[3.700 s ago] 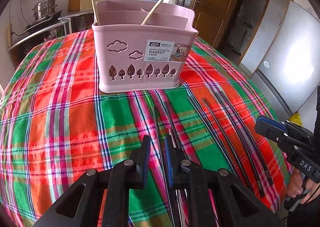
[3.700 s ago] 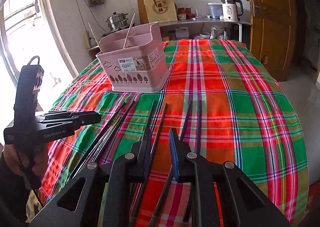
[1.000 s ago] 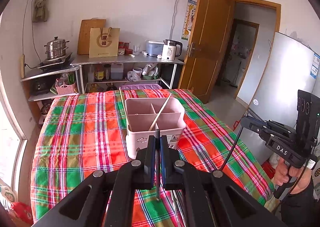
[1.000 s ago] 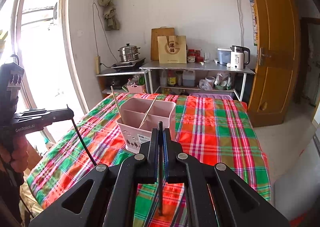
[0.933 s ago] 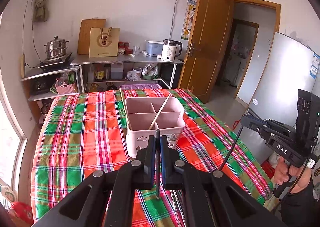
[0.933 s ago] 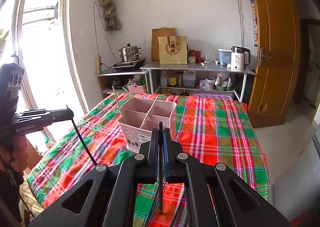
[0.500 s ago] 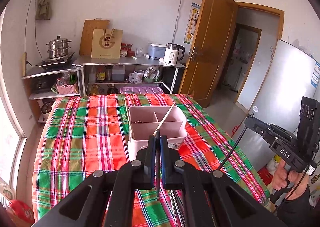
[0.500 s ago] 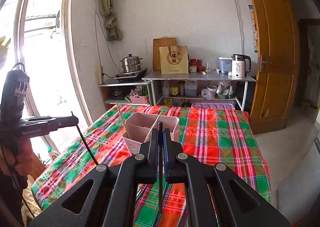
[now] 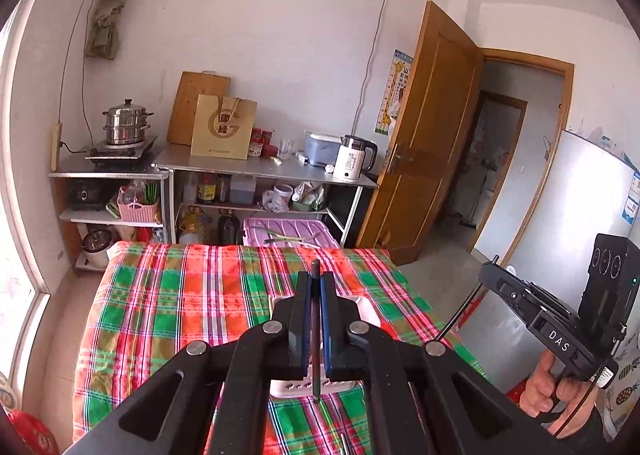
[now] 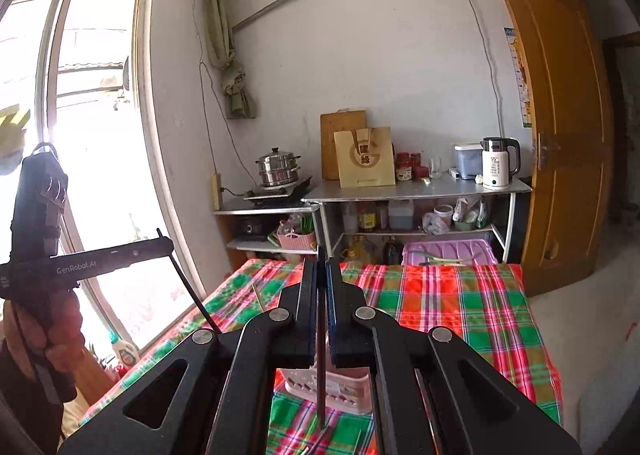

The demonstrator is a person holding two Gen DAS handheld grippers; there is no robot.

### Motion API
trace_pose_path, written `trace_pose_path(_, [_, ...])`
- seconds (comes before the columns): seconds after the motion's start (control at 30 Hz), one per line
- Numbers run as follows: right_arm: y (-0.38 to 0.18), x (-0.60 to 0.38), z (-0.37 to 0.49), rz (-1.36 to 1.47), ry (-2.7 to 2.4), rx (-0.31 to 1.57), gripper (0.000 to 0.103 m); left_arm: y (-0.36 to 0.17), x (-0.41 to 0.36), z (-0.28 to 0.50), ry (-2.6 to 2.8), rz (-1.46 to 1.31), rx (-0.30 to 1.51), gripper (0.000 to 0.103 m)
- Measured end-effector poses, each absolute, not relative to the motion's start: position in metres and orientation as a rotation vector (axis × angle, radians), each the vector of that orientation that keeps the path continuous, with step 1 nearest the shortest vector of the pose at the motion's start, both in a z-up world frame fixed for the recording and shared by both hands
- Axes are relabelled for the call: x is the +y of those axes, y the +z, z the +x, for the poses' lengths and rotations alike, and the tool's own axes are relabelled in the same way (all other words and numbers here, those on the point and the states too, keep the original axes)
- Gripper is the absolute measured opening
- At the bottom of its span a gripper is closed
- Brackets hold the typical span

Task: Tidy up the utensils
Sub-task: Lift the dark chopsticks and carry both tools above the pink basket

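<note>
My left gripper [image 9: 316,275] is shut on a black chopstick [image 9: 316,375] that hangs down between its pads, high above the table. The pink utensil basket [image 9: 280,389] sits below, mostly hidden behind the fingers. In the right wrist view my right gripper [image 10: 322,263] is shut on another black chopstick [image 10: 321,395], also over the basket [image 10: 348,387]. Each view shows the other gripper off to the side: the right gripper [image 9: 486,273] and the left gripper [image 10: 166,245], each with its chopstick slanting down. More dark chopsticks [image 10: 326,437] lie on the cloth near the front edge.
The table wears a red and green plaid cloth [image 9: 180,295]. Behind it stand metal shelves with a white kettle [image 9: 354,157], a steamer pot [image 9: 126,123] and a paper bag. A window [image 10: 80,135] is on the left, a wooden door [image 9: 432,127] and a fridge on the right.
Both grippers have risen with their chopsticks and tilted up; the basket has sunk in both views and now lies largely behind the fingers. More wall and ceiling show.
</note>
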State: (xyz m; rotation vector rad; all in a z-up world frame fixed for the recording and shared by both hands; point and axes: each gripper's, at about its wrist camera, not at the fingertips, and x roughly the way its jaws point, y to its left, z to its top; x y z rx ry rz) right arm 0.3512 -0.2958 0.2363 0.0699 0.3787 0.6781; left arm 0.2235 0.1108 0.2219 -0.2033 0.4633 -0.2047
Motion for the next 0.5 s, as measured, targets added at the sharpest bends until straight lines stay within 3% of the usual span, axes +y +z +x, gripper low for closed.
trace_pose_path(0.5, [0.249,-0.263,0.390,0.129,0.696,0.320,0.004,0.234,0.120,0.274,-0.191,-0.201,0.425,0.004])
